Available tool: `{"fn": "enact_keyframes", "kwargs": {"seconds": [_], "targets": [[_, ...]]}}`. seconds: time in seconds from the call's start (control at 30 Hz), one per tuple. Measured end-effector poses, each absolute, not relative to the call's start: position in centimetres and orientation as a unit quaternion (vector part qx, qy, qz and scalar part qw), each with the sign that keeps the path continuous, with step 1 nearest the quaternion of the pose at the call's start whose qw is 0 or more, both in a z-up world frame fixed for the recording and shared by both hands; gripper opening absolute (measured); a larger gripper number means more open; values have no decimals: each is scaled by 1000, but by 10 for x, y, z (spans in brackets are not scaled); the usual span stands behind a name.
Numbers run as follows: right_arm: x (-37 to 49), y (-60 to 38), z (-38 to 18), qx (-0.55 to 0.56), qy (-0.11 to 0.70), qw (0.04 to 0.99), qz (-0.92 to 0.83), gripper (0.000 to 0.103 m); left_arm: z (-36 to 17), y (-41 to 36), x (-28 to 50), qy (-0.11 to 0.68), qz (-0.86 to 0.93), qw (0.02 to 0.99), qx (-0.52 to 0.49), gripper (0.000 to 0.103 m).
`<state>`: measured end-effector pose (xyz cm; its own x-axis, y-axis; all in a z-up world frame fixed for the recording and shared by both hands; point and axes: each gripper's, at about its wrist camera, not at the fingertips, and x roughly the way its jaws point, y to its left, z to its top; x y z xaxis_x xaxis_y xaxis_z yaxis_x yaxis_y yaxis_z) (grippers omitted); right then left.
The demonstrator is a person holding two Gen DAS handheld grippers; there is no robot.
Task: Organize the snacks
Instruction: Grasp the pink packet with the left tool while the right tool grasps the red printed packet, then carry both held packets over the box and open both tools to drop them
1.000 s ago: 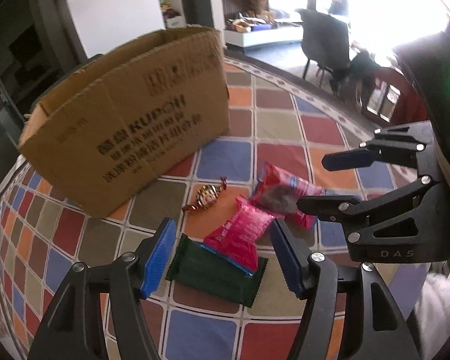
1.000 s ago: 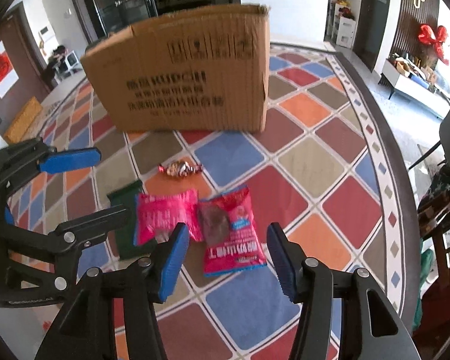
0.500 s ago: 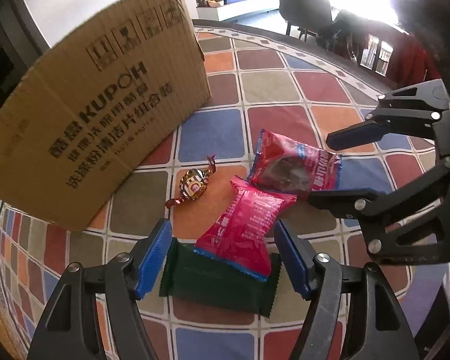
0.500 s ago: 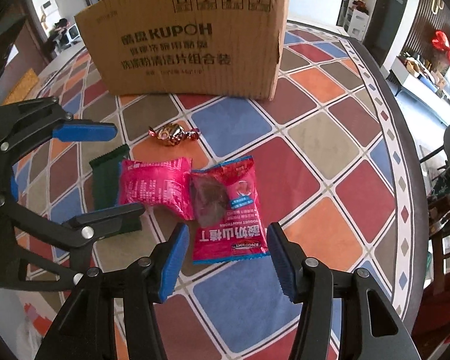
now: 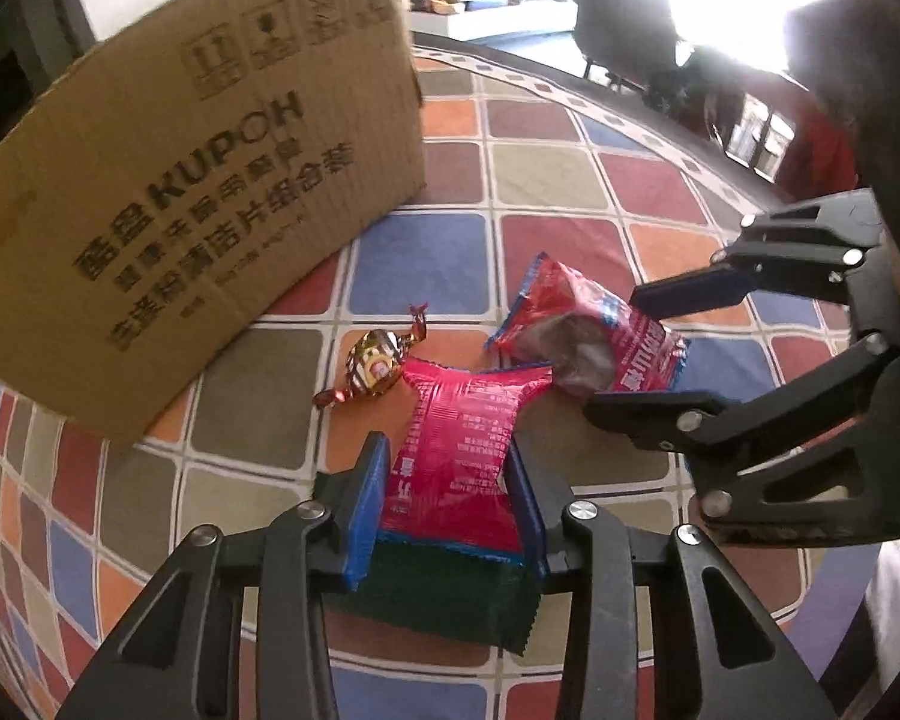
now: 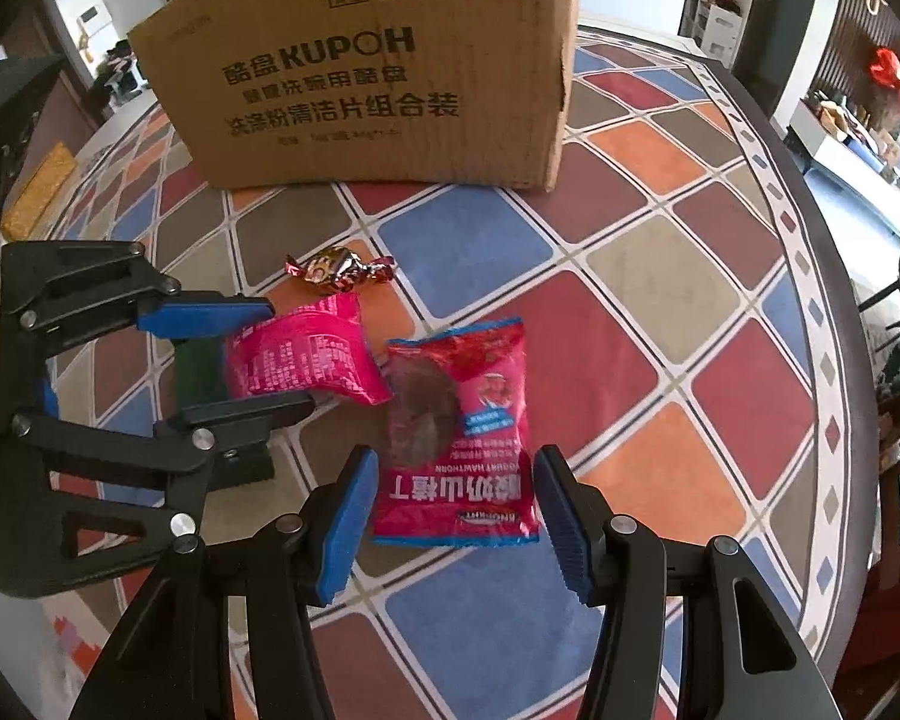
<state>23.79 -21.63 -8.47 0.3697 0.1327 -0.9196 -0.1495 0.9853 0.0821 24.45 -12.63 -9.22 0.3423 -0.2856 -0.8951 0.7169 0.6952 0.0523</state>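
Note:
A pink snack packet [image 5: 456, 432] lies on a dark green packet [image 5: 438, 594]. My left gripper [image 5: 447, 480] is closing, and its blue pads press the pink packet's sides and pinch it into a waist. Beside it lies a red hawthorn packet [image 6: 459, 420]. My right gripper [image 6: 456, 510] stands open astride its near end, the pads just off its edges. A gold-wrapped candy [image 5: 375, 366] sits loose behind the pink packet. In the right wrist view the left gripper [image 6: 288, 354] holds the pink packet [image 6: 300, 360].
A large cardboard box [image 6: 378, 72] stands upright behind the snacks on the round table with a chequered cloth [image 6: 660, 300]. The table's rim curves round at the right. Dark chairs [image 5: 624, 24] stand beyond the table.
Both grippers have come down closer to the snacks. The left jaws have narrowed from wide apart onto the pink packet, which now bulges and creases. The right jaws keep their width.

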Motion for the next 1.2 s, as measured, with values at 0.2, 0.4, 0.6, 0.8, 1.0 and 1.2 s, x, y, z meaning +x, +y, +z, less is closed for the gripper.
{"fn": "enact_keyframes", "kwargs": {"seconds": [0.2, 0.4, 0.6, 0.8, 1.0, 1.2], "targets": [[247, -214, -90, 2, 557, 827, 82, 55, -81, -110, 242, 475, -285, 812, 184, 38], [255, -208, -90, -10, 551, 832, 69, 55, -75, -99, 238, 469, -257, 831, 153, 38], [254, -200, -91, -35, 544, 837, 53, 53, -75, -85, 233, 470, -234, 841, 132, 38], [249, -197, -87, -35, 536, 842, 56, 42, -74, -77, 233, 473, -219, 848, 101, 38], [243, -191, -76, -40, 522, 850, 62, 42, -69, -71, 230, 468, -208, 855, 83, 38], [238, -187, -53, -28, 497, 864, 70, 42, -53, -63, 230, 454, -190, 868, 66, 38]]}}
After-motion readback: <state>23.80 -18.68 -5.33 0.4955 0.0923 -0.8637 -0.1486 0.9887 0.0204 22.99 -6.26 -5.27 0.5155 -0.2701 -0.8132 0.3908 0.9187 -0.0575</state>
